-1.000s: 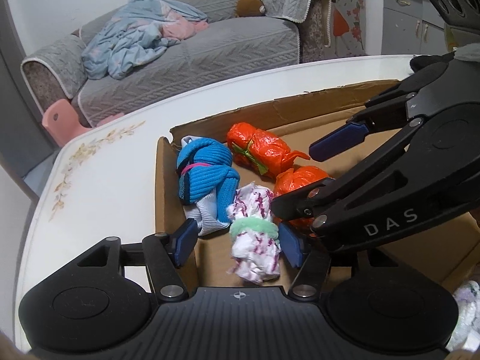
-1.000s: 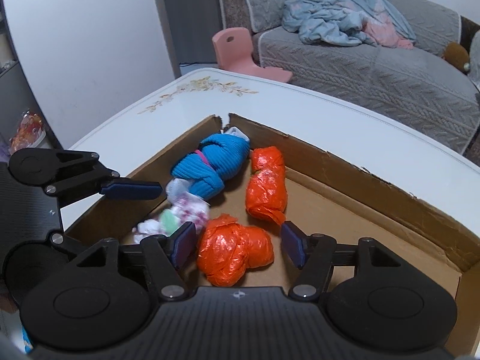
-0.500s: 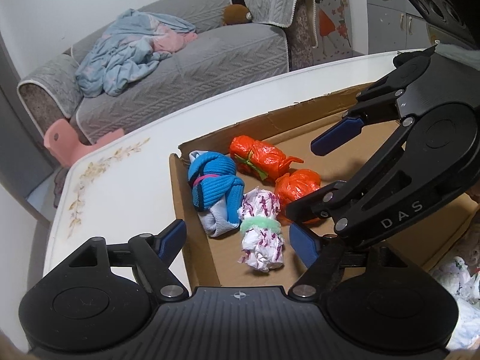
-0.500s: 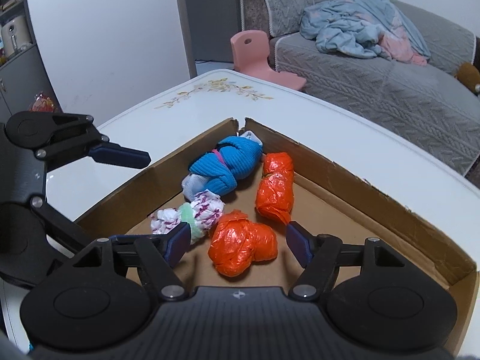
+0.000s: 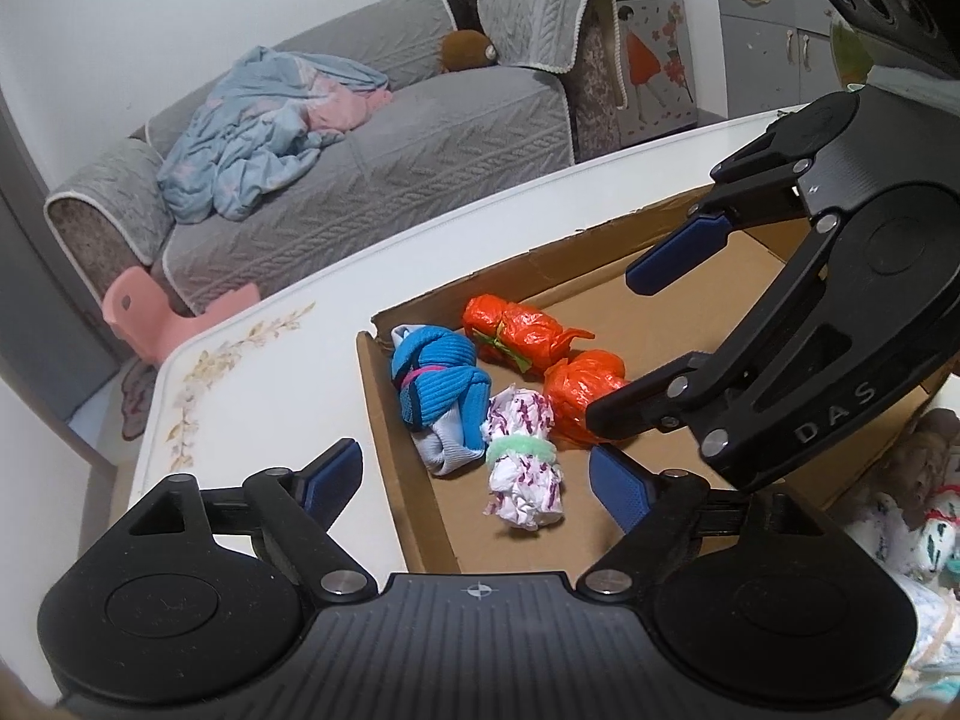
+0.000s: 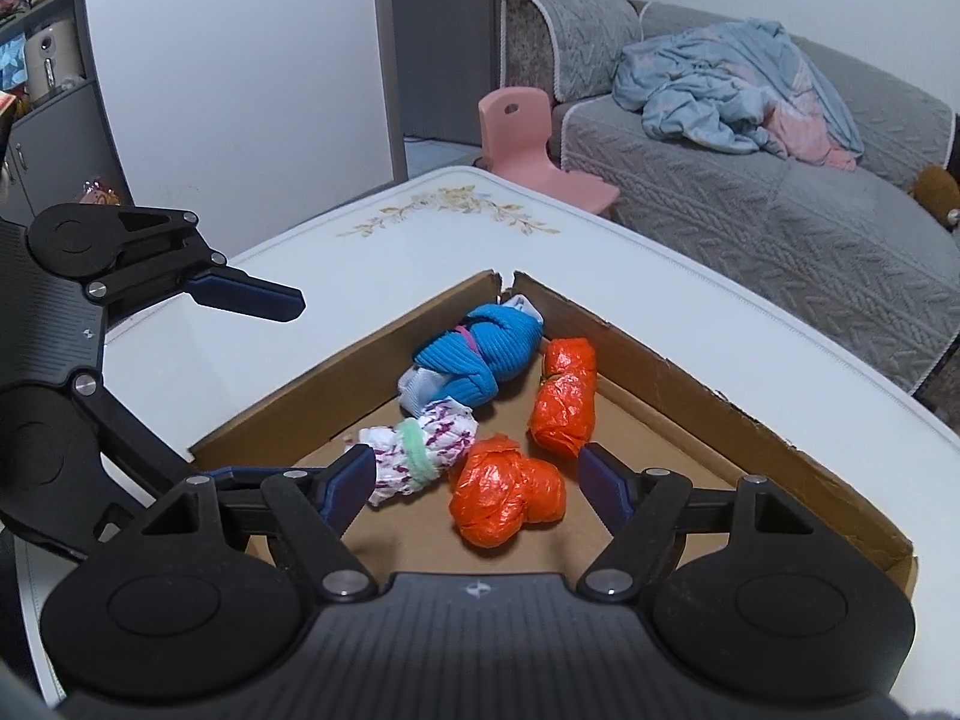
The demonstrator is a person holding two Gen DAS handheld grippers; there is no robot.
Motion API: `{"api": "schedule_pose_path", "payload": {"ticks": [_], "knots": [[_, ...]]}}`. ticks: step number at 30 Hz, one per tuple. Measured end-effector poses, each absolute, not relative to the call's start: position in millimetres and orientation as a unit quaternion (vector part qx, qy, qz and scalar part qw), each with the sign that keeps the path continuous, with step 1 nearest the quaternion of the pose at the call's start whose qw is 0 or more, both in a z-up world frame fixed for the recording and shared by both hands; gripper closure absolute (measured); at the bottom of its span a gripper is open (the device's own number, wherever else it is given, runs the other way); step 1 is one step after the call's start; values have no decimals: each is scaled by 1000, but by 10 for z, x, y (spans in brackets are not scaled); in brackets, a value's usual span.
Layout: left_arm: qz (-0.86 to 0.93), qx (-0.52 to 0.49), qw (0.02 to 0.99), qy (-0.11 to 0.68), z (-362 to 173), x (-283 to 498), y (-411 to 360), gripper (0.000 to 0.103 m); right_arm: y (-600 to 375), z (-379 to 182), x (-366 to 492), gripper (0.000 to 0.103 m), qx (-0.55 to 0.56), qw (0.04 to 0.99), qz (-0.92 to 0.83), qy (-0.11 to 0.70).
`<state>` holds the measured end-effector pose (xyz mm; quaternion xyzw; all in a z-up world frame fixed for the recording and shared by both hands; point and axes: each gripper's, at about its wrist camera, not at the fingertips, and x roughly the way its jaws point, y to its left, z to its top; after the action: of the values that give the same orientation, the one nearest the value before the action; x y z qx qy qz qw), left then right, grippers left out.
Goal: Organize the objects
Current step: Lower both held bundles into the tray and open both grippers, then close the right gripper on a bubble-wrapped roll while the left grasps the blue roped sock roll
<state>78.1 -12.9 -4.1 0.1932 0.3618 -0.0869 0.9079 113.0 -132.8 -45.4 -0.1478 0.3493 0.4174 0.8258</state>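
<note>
Now four bundles lie in the cardboard tray (image 6: pixel 690 372), both tools, left tool (image 5: pixel 474 480) and right tool (image 6: pixel 474 480), just opening wide and empty, more bundles (image 5: pixel 912 528) waiting on the right.

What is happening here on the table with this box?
A person holds two grippers over a cardboard box on a white table. Both have just been opening; nothing is between their jaws. Below the left gripper lies a white bundle, below the right gripper an orange bundle. A blue bundle and a second orange one lie further in.
</note>
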Motion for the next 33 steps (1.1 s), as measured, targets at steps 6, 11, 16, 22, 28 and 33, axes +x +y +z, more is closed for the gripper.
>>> {"api": "schedule_pose_path", "payload": {"ticks": [6,11,16,22,28,33], "knots": [[-81,192,912,354,50,632,-95,15,-1406,-376,992,27,-150,828,421,338],[-79,195,914,347,107,495,-60,15,-1479,-317,844,26,-154,831,424,326],[-77,193,918,339,164,333,-28,14,-1530,-262,689,26,-160,832,427,317],[-77,177,925,327,157,-8,41,11,-1779,-169,372,19,-164,837,430,295],[-91,135,934,319,-3,-510,112,8,-2303,-177,-131,13,-160,855,412,271],[-91,79,944,309,-145,-880,120,6,-2790,-464,-537,12,-130,875,371,281]]}}
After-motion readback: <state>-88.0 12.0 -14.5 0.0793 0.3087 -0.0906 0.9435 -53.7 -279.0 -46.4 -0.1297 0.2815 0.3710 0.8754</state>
